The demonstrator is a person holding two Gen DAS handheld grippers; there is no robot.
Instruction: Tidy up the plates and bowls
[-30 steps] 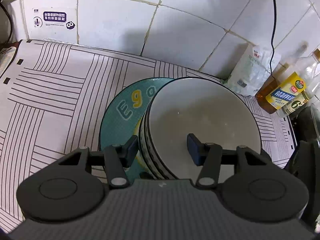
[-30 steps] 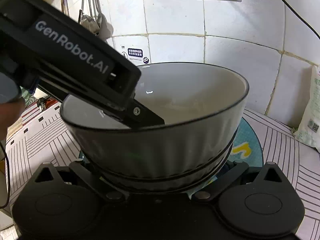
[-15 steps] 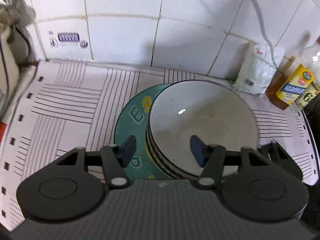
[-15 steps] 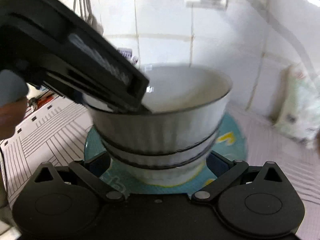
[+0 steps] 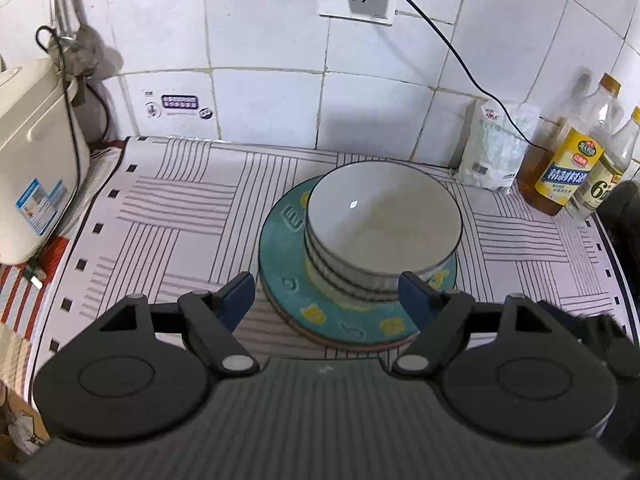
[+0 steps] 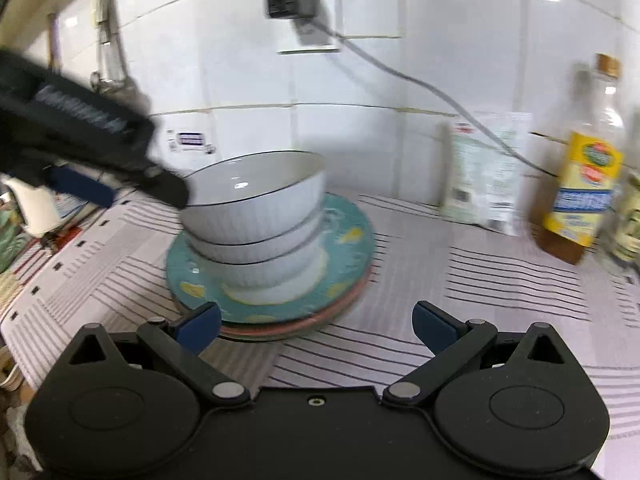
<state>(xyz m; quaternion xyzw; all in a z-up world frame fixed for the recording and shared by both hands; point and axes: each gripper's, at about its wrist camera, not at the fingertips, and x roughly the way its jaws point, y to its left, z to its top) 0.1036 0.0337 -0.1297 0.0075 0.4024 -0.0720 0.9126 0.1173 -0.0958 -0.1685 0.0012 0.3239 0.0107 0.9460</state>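
A stack of white ribbed bowls (image 5: 380,236) with dark rims sits on a teal plate (image 5: 288,280), which lies on a reddish plate (image 6: 320,320). The stack also shows in the right wrist view (image 6: 256,216). My left gripper (image 5: 327,294) is open and empty, above and in front of the plates. In the right wrist view it (image 6: 120,184) hangs at the left by the top bowl's rim. My right gripper (image 6: 316,326) is open and empty, low in front of the plates.
The plates rest on a striped mat (image 5: 160,216) against a tiled wall. A white bag (image 5: 496,148) and oil bottles (image 5: 568,168) stand at the back right. A beige appliance (image 5: 32,160) stands at the left. A cable (image 5: 460,64) hangs from a wall socket.
Both grippers have pulled back and away from the bowls. The left one's jaws, which straddled the top bowl's rim, are now clear of it and wider open. The bowl stack stays on the plate.
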